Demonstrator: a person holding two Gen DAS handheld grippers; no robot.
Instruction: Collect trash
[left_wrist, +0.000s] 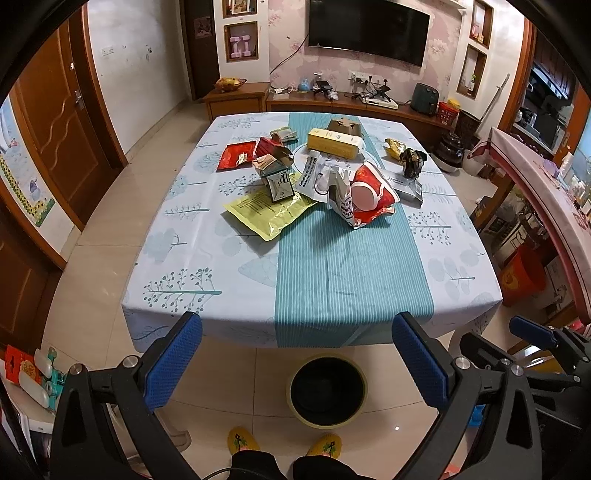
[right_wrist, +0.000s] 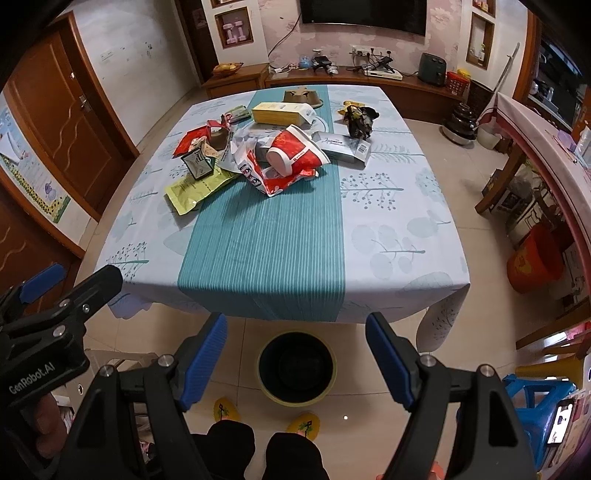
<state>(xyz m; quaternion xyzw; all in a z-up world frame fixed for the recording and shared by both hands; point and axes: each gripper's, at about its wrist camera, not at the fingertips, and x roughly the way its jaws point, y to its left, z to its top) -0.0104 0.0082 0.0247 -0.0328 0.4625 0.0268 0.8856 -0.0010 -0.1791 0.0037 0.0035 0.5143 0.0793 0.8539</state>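
The left gripper is held tilted downward before the cloth-covered table, its 2 blue-padded fingers spread apart, empty. The right gripper is posed alike, fingers wide, empty. Crumpled wrappers and cartons are piled mid-table; a round black bin stands on the floor below.

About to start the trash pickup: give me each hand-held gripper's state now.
Left hand-held gripper: open, holding nothing.
Right hand-held gripper: open, holding nothing.

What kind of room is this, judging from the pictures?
Most likely a home living and dining room: a wall-mounted television above a low wooden cabinet, and a cloth-covered table strewn with wrappers.
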